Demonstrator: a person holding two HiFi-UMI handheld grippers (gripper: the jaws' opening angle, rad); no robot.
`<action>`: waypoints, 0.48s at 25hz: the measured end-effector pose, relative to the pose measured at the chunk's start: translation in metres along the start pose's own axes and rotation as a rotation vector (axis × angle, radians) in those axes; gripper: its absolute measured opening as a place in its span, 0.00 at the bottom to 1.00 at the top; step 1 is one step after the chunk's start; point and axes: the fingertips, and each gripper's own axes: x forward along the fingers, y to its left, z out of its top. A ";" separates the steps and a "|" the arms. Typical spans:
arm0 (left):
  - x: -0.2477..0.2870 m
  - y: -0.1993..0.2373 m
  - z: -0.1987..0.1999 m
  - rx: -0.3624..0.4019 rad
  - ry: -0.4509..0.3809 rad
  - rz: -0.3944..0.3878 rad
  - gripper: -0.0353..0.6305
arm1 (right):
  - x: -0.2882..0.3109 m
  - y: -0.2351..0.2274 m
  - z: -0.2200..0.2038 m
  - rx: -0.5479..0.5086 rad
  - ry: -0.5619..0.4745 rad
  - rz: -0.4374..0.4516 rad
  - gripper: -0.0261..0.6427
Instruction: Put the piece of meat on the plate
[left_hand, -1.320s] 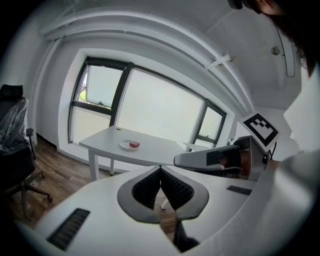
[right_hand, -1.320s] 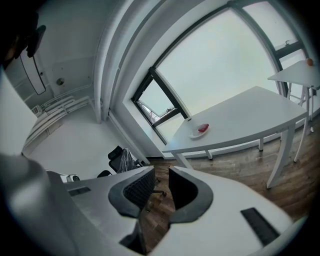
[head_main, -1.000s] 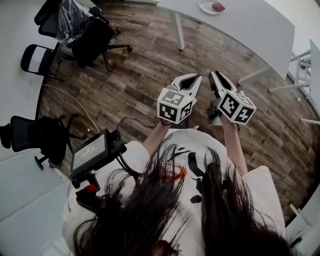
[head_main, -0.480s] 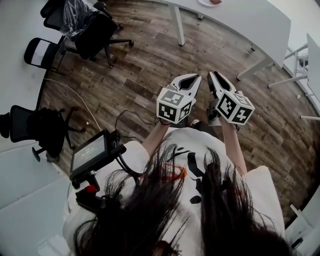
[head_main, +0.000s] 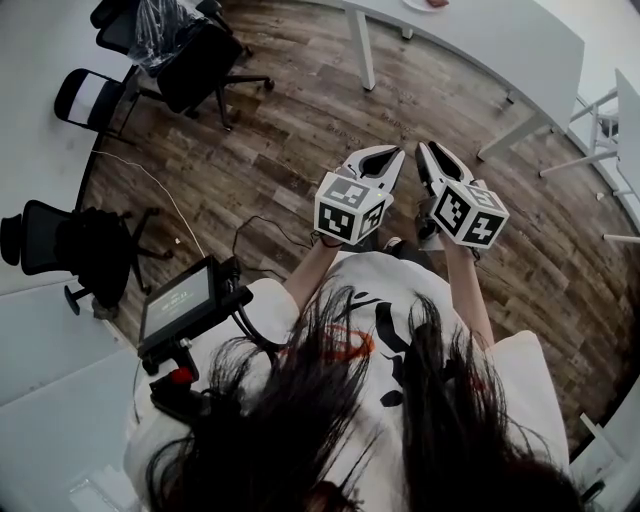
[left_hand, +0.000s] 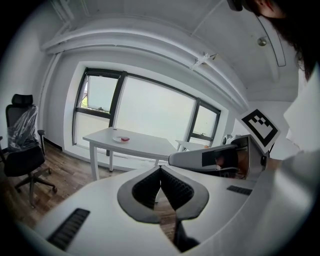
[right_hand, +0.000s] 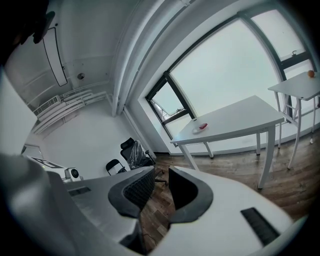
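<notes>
Right gripper view shows the meat (right_hand: 202, 125) on the plate (right_hand: 196, 129) across the room, my left gripper (left_hand: 160, 170) and right gripper (right_hand: 160, 172) clenched empty, so no carry seems needed.

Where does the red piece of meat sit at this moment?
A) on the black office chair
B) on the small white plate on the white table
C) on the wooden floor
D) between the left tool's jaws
B: the red piece of meat lies on the small white plate, on the white table by the window.
</notes>
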 end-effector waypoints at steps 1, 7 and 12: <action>0.000 0.000 0.001 0.001 0.000 0.002 0.06 | 0.001 0.000 0.001 -0.001 0.001 0.003 0.18; 0.002 0.003 0.002 0.012 -0.001 0.005 0.06 | 0.006 0.002 0.000 -0.009 0.010 0.014 0.18; 0.003 0.007 0.007 0.019 -0.011 0.014 0.06 | 0.010 0.004 0.005 -0.011 0.004 0.028 0.18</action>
